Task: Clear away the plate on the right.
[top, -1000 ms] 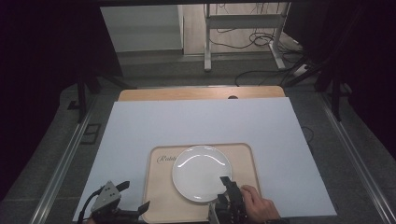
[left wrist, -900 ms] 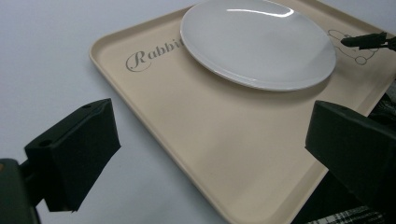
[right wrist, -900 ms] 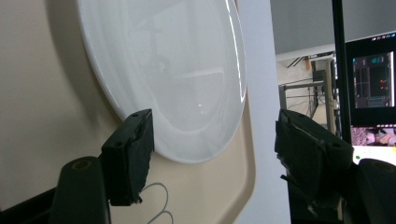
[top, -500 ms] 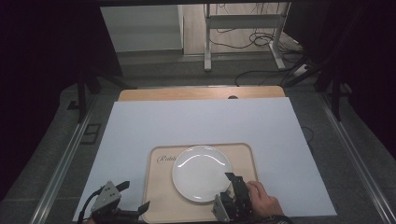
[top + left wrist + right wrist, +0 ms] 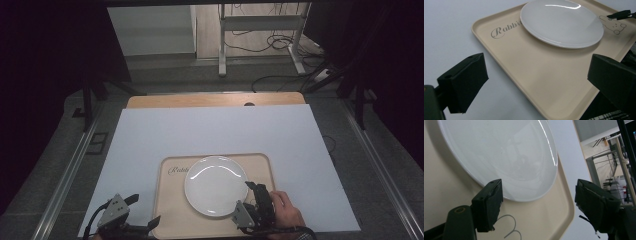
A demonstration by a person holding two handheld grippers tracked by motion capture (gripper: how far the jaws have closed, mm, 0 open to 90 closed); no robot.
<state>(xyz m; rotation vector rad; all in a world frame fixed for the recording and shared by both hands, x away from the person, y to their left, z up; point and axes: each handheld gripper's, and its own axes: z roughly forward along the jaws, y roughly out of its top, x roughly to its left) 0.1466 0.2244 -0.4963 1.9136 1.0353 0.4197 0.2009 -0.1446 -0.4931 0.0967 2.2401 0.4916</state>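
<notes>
Since the earlier frames the right gripper [image 5: 252,202] has slid a little to the right along the near side of the tray, away from the middle of the round white ceramic plate [image 5: 216,186], and its jaws have just been opening, with nothing between them. In the right gripper view they stand wide apart, one black jaw low beside the plate [image 5: 499,157] rim, the other over the tray edge; I cannot tell if the first jaw touches the rim. The hand [image 5: 286,212] that holds this gripper is cut off by the bottom edge of the high view.

The plate lies flat on the beige rectangular plastic tray [image 5: 167,205], near its middle, and the tray rests on the white sheet [image 5: 210,132] that covers the table. The tray carries a grey word in script, partly hidden under the plate [image 5: 561,22], and a small rabbit drawing [image 5: 612,23] near its far corner.

The left gripper [image 5: 131,220] stays at the near left corner of the tray, partly cut off by the frame. In the left gripper view its jaws are far apart and hold nothing, and the tray [image 5: 529,72] edge passes between them. The right jaw there is close, blurred and cropped.
</notes>
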